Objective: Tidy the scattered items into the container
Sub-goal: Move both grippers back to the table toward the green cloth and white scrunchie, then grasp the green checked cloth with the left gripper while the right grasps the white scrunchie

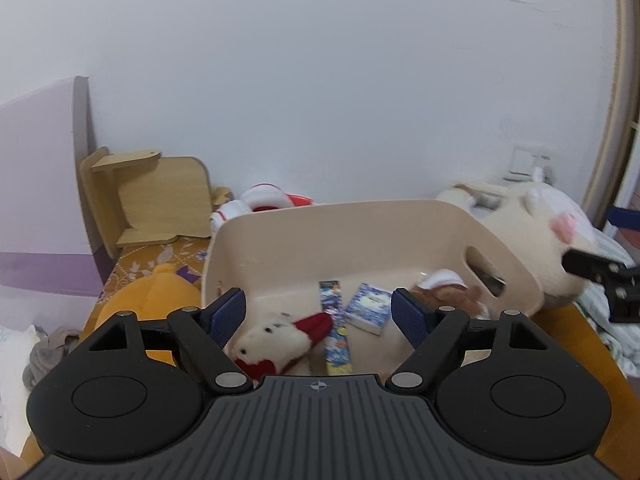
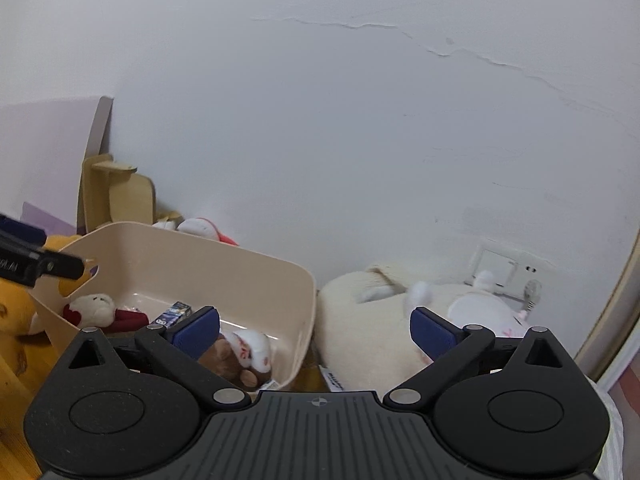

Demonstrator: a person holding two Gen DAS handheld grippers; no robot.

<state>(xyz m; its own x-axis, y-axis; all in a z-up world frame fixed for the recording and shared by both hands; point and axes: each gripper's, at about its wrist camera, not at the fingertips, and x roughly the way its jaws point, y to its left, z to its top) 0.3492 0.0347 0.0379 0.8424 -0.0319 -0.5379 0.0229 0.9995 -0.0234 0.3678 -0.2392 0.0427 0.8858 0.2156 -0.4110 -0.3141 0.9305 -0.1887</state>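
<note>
Left wrist view: the left gripper (image 1: pixel 318 314) is hovering over the near rim of the beige plastic bin w/ cut-out handles (image 1: pixel 352 236), fingers standing wide apart, nothing btwn the blue pads. Lying inside the bin: a small white plush toy w/ red trim (image 1: pixel 280 340) at the near left, a long narrow blue printed packet (image 1: pixel 336 328) just beside it, a small blue printed box (image 1: pixel 368 308) near the middle, and a brown-and-white plush toy (image 1: pixel 444 290) toward the right wall by the handle slot. An orange plush toy (image 1: pixel 156 304) is sitting outside, touching the bin's left wall. A big cream plush animal w/ pink patch (image 1: pixel 536 232) is leaning against the right wall. A red-and-white plush (image 1: pixel 260 202) is peeking over the far rim, next to a light wooden stand (image 1: pixel 156 200) by the white wall. The right gripper's black tip (image 1: pixel 600 276) is showing at the right edge.

Right wrist view: the right gripper (image 2: pixel 316 330) is hanging over the bin's (image 2: pixel 200 256) right end and the cream plush (image 2: pixel 384 320) just beside it; fingers spread wide, holding nothing. The brown-and-white toy (image 2: pixel 244 356) is lying in the near corner, the white-and-red toy (image 2: pixel 96 310) and blue box (image 2: pixel 176 312) further left. The left gripper's tip (image 2: pixel 40 264) is reaching in at the left, jaw state not readable here. A white wall socket plate (image 2: pixel 500 268) is sitting behind the cream plush.
</note>
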